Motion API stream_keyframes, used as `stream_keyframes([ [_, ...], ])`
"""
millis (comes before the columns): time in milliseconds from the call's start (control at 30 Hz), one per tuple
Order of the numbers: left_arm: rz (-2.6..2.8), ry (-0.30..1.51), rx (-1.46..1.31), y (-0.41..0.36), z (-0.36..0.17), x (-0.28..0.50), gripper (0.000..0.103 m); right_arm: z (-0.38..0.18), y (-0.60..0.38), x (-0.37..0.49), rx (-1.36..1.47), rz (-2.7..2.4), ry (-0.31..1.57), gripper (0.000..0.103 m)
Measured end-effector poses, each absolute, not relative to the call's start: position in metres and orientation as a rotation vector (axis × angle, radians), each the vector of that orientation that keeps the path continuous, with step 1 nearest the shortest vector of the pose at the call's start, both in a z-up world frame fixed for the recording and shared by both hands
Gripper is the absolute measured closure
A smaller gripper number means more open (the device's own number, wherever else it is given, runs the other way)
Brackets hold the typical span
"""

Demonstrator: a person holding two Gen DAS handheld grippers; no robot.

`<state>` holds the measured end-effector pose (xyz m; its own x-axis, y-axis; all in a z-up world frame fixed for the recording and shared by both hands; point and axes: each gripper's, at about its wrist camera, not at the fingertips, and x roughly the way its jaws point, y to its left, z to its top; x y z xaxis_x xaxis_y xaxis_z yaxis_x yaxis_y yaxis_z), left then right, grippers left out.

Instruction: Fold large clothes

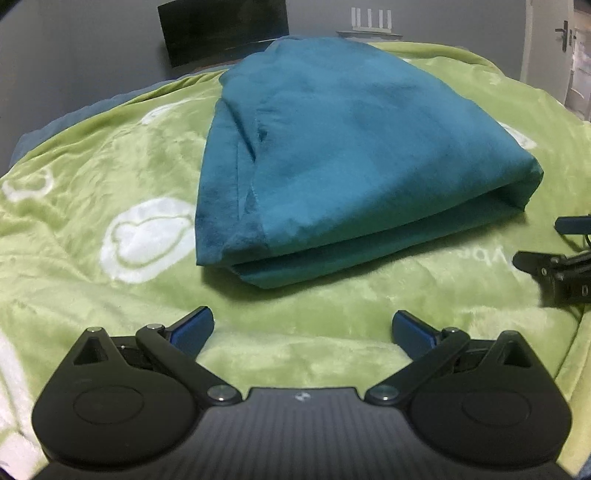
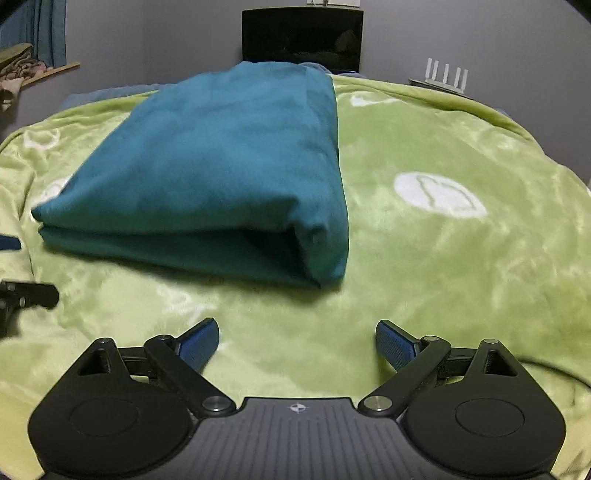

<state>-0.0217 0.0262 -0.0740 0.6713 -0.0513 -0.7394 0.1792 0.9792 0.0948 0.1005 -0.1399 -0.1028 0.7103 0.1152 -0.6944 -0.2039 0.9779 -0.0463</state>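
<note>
A teal plush garment [image 1: 332,155] lies folded into a thick rectangle on a green blanket [image 1: 110,177] with white cloud shapes. In the left wrist view, my left gripper [image 1: 302,319] hovers just in front of the fold's near edge, open, with nothing between its blue pads. The other gripper [image 1: 554,273] shows at the right edge. In the right wrist view, the garment [image 2: 221,166] sits ahead and to the left on the blanket [image 2: 443,277]. My right gripper [image 2: 296,328] stands open and empty short of the near right corner, and the left gripper [image 2: 26,295] peeks in at the left.
A dark screen [image 2: 301,35] stands behind the bed against a grey wall, with a white router [image 2: 445,75] to its right. A blue curtain [image 2: 40,29] and a shelf of clothes [image 2: 22,70] are at far left. A door [image 1: 580,74] is at far right.
</note>
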Motion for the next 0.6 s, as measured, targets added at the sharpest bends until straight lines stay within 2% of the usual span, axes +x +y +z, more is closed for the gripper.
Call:
stream_keyframes([
  [300,-0.148,0.759,0.161,0.026,-0.065,-0.033,0.0,-0.096,-0.133,0.072,-0.172,0.186,0.637,0.006],
  [600,-0.152,0.739,0.173,0.023,-0.061,-0.039,0.0,-0.094,-0.132,0.067,-0.184,0.188,0.631,0.004],
])
